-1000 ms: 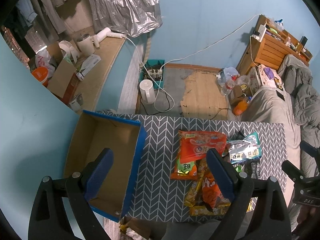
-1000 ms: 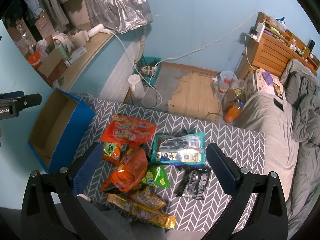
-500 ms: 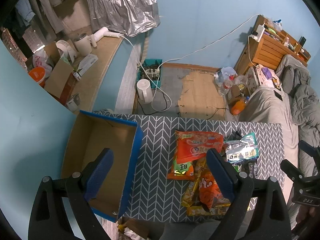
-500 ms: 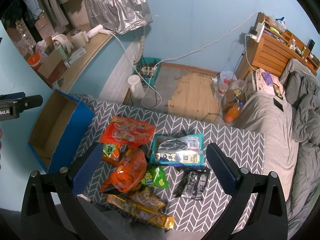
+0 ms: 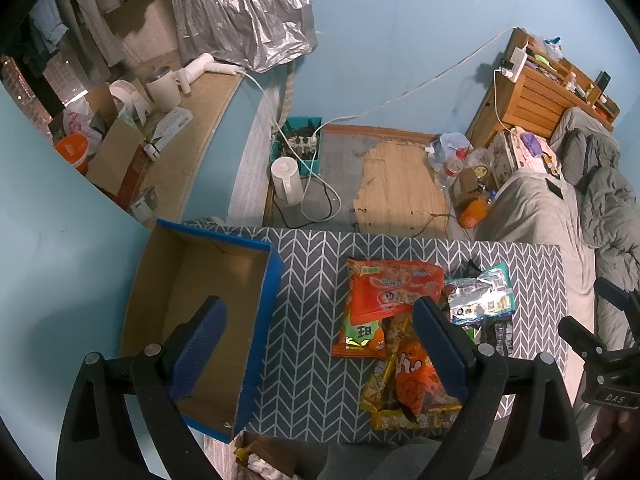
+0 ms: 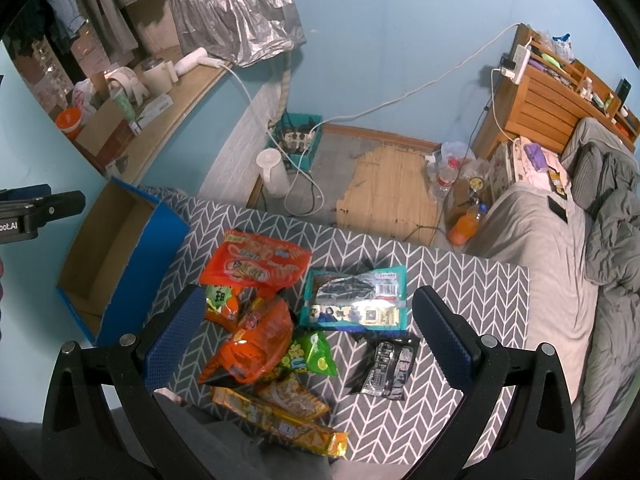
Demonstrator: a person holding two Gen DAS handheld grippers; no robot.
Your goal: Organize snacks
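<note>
Several snack packets lie in a heap on a grey chevron table (image 6: 460, 280): a large orange bag (image 6: 256, 266), a teal packet (image 6: 356, 300), a green bag (image 6: 310, 358), a black packet (image 6: 390, 366) and yellow bars (image 6: 280, 416). An empty blue cardboard box (image 5: 204, 308) stands at the table's left end. My left gripper (image 5: 320, 348) hovers open high above the box's right wall and the orange bag (image 5: 394, 290). My right gripper (image 6: 306, 344) hovers open high above the heap. Nothing sits between either pair of fingers.
Beyond the table lie a white kettle (image 5: 286, 180), a teal crate with a power strip (image 5: 298, 144) and cables on the floor. A bed with grey bedding (image 6: 560, 260) runs along the right. A cluttered wooden ledge (image 5: 172, 152) is at the left.
The left wrist view has drifted slightly, so the box and snacks sit a little further left in frame. The right wrist view is almost unchanged. Both grippers stay open.
</note>
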